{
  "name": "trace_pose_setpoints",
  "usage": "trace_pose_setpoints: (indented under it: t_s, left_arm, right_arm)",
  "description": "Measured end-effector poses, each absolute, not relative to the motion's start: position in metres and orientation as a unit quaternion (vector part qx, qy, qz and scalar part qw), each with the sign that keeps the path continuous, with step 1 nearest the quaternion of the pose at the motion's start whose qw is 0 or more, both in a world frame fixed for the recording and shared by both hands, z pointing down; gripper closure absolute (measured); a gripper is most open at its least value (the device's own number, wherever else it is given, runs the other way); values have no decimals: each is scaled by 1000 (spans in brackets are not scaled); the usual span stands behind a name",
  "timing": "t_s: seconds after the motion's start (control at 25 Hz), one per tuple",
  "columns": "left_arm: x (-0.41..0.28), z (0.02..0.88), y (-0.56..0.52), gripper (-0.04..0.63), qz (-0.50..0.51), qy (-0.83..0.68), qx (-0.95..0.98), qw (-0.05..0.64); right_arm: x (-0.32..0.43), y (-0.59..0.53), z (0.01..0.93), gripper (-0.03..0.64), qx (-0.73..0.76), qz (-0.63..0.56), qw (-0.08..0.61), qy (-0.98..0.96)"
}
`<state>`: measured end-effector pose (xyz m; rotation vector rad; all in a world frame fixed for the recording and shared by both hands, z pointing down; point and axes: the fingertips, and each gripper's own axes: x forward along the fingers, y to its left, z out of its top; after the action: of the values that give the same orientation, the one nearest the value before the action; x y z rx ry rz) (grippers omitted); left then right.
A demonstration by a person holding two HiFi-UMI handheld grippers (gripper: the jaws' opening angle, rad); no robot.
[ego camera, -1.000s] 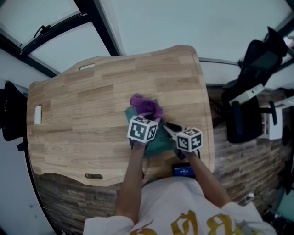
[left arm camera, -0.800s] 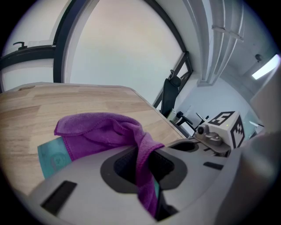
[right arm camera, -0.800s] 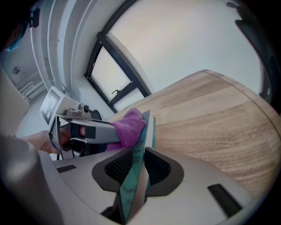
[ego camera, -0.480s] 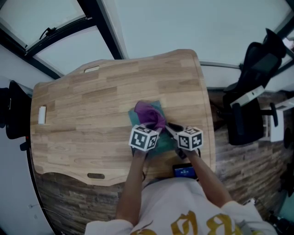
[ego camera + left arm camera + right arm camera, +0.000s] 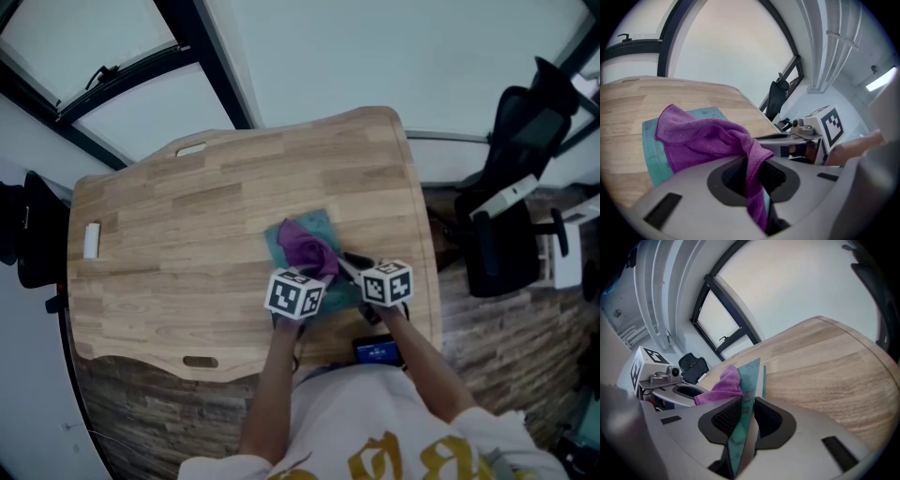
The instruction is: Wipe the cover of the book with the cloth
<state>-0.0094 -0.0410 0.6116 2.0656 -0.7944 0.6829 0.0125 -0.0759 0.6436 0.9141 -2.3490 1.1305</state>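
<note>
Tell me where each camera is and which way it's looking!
Head view: on the person's head, looking steeply down at the table; both arms show.
Left gripper view: on the left gripper, looking along its jaws, shut on the cloth.
Right gripper view: on the right gripper, looking along its jaws, shut on the book.
Shared: both gripper views see cloth and book.

The thin teal book (image 5: 317, 225) lies on the wooden surface (image 5: 187, 244), near its right edge. The crumpled purple cloth (image 5: 305, 246) rests bunched on its cover.
</note>
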Motion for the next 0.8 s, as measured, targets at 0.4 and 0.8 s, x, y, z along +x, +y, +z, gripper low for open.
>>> trace_pose_setpoints:
  t_s: [0.4, 0.8]
  left_arm:
    - [6, 611, -14, 546, 271, -260, 816, 441]
    - [22, 610, -1, 546, 278, -210, 819, 457]
  right_arm:
    - [13, -77, 644, 547, 325, 398, 190, -836]
    - [13, -77, 643, 546, 317, 413, 188, -833]
